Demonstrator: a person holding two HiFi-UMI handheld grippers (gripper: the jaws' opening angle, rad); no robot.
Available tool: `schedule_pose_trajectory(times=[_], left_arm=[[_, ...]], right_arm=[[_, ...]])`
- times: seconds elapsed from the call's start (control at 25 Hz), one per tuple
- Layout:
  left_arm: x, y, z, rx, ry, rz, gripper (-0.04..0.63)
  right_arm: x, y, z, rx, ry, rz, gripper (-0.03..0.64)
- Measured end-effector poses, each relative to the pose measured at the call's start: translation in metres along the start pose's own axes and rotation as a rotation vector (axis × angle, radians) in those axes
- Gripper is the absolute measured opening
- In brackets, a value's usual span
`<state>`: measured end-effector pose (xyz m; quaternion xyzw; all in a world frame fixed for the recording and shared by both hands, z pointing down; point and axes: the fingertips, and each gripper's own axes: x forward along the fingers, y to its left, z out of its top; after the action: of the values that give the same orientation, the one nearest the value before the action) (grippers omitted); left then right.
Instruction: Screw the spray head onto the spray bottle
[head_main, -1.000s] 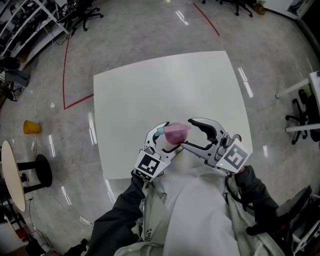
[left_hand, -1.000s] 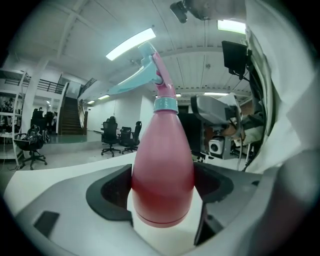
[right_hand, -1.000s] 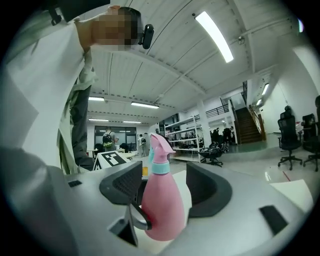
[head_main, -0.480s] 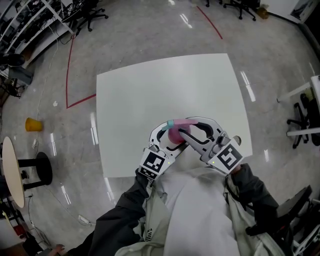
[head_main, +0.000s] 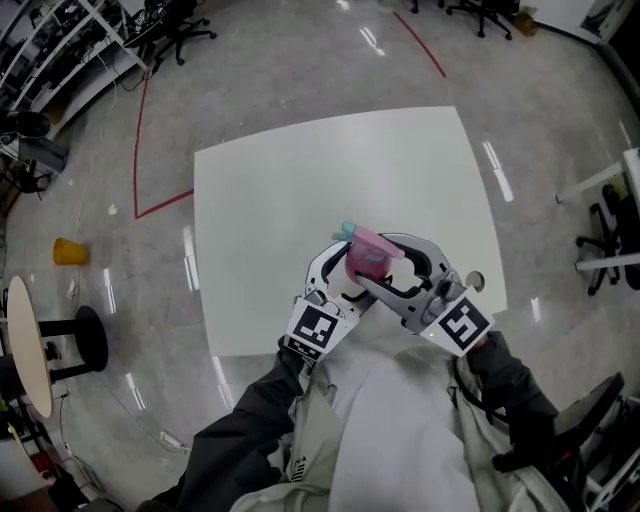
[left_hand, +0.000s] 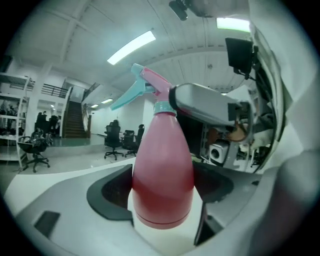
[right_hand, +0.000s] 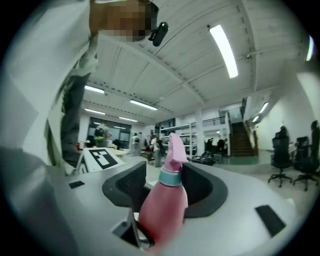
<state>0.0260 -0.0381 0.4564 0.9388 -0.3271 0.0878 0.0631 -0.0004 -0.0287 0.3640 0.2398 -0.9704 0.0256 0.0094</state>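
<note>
The left gripper fingers clamp the pink spray bottle, while the right gripper fingers (just now opening) stand apart around its spray head.

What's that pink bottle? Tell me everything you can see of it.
The spray bottle is smooth pink plastic by its look, wide at the base and tapering to a teal collar, topped by a pink spray head with a teal trigger. The left gripper clamps its body above the white table; the right gripper, jaws just opening, stands loosely around collar and head.
</note>
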Motion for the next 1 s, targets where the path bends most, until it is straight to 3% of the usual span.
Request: schedule_pose_trajectory(times=[0.08,0.2,0.32,0.36,0.44,0.64,0.72,0.8,1.0], left_arm=[[-0.007,-0.005,0.000,-0.001,-0.009,-0.084,0.385],[-0.014,-0.012,0.001,-0.004,-0.015,-0.159,0.385],[-0.010,-0.018,0.002,0.023,-0.003,-0.173,0.385],[-0.008,-0.017,0.003,0.026,-0.004,-0.158,0.384],[-0.005,-0.009,0.004,0.015,-0.015,-0.092,0.384],[0.006,0.012,0.002,0.024,0.019,0.177,0.383],[0.008,0.010,0.004,-0.006,0.002,0.194,0.383],[0.007,0.007,0.008,-0.020,-0.023,0.161,0.383],[-0.006,0.014,0.021,-0.006,-0.053,0.049,0.383]], right_arm=[[0.001,0.002,0.002,-0.008,0.029,0.098,0.201],[0.003,0.002,0.007,-0.019,0.039,0.144,0.199],[0.001,0.006,0.010,-0.007,0.032,0.189,0.188],[0.003,0.005,0.012,-0.032,0.023,0.167,0.140],[0.009,-0.005,0.013,-0.079,0.018,0.049,0.139],[0.018,-0.031,0.013,-0.123,0.042,-0.404,0.138],[0.019,-0.027,0.014,-0.139,0.035,-0.449,0.138],[0.017,-0.020,0.014,-0.115,0.014,-0.387,0.138],[-0.003,-0.004,0.021,-0.073,-0.024,-0.054,0.193]])
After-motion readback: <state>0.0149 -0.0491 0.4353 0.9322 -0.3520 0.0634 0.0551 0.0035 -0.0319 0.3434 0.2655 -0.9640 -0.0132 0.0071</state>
